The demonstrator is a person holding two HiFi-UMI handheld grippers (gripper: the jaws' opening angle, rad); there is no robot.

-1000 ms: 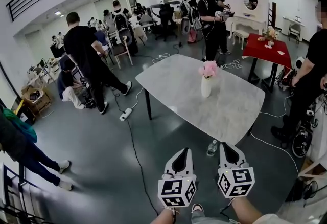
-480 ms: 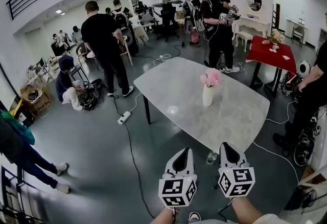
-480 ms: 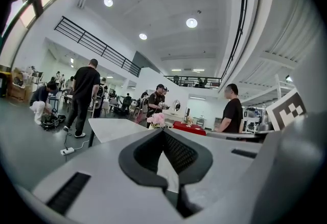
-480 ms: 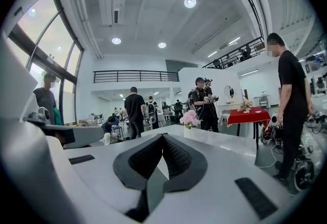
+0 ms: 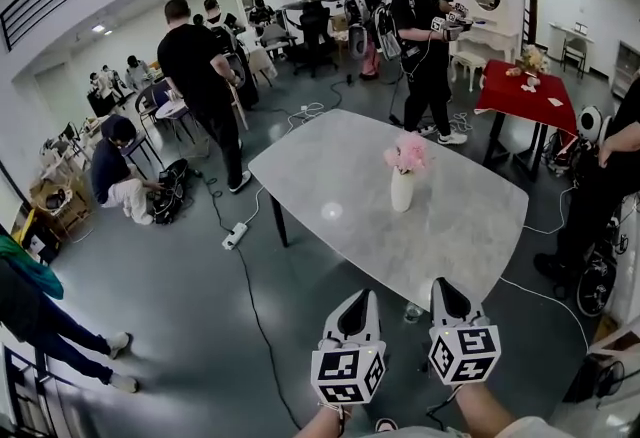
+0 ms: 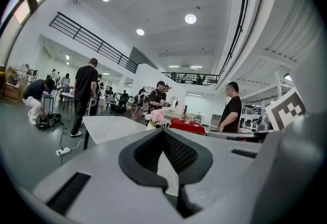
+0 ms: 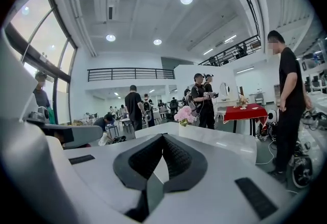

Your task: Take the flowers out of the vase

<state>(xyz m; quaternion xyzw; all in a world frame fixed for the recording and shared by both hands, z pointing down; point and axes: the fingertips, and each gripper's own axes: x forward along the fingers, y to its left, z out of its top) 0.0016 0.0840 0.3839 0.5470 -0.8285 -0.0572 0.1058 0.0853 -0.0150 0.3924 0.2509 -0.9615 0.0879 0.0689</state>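
Both sets of jaws are pinched fully together with nothing in them, left gripper [image 5: 361, 297] and right gripper [image 5: 441, 284] side by side over the floor near the closest edge of the marble table [image 5: 320, 176]. The pink flowers [image 5: 407, 153] are sitting in the white vase [image 5: 401, 192]. It stands upright around the middle of the table, well apart from both grippers.

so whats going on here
A person holds the left gripper and right gripper out low, both shut and empty, short of the marble table. The pink flowers are still in the white vase standing on it, untouched. Other people work around the room.
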